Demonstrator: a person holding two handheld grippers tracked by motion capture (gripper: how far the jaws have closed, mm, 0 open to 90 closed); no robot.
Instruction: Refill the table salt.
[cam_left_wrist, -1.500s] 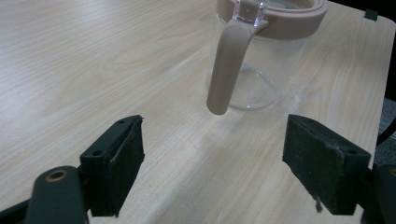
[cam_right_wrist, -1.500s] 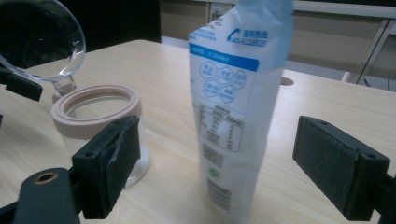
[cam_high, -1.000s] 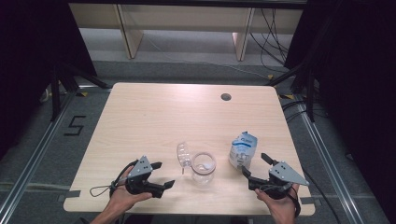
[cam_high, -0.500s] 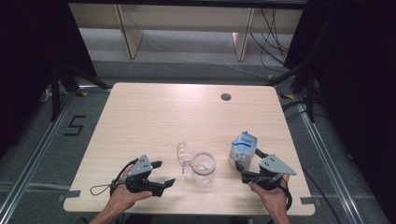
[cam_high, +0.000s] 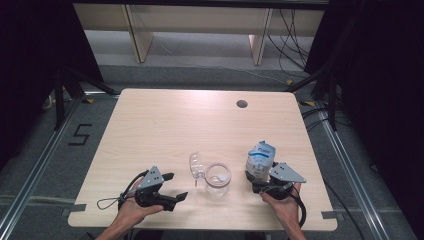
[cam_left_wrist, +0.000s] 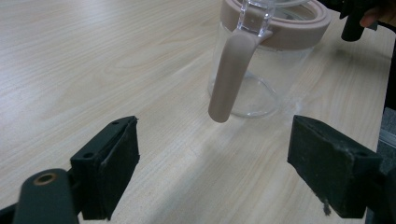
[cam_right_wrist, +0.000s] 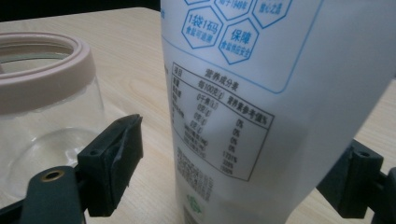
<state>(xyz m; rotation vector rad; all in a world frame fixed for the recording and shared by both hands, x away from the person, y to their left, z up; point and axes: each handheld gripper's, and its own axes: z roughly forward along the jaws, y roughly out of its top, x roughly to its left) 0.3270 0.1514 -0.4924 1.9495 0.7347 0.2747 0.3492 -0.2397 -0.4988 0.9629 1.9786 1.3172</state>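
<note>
Bare tabletop (cam_high: 165, 125) beyond jar (cam_high: 218, 179); both claws wide, right claw (cam_high: 261, 176) straddling pouch (cam_high: 261, 159).

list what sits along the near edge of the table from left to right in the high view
left gripper → open lid → clear jar → white pouch → right gripper

A pale wooden surface (cam_high: 165, 125) stands on grey floor (cam_high: 200, 75), with light shelving (cam_high: 200, 20), trailing cables (cam_high: 290, 30) and black curtains (cam_high: 380, 100) around it.
</note>
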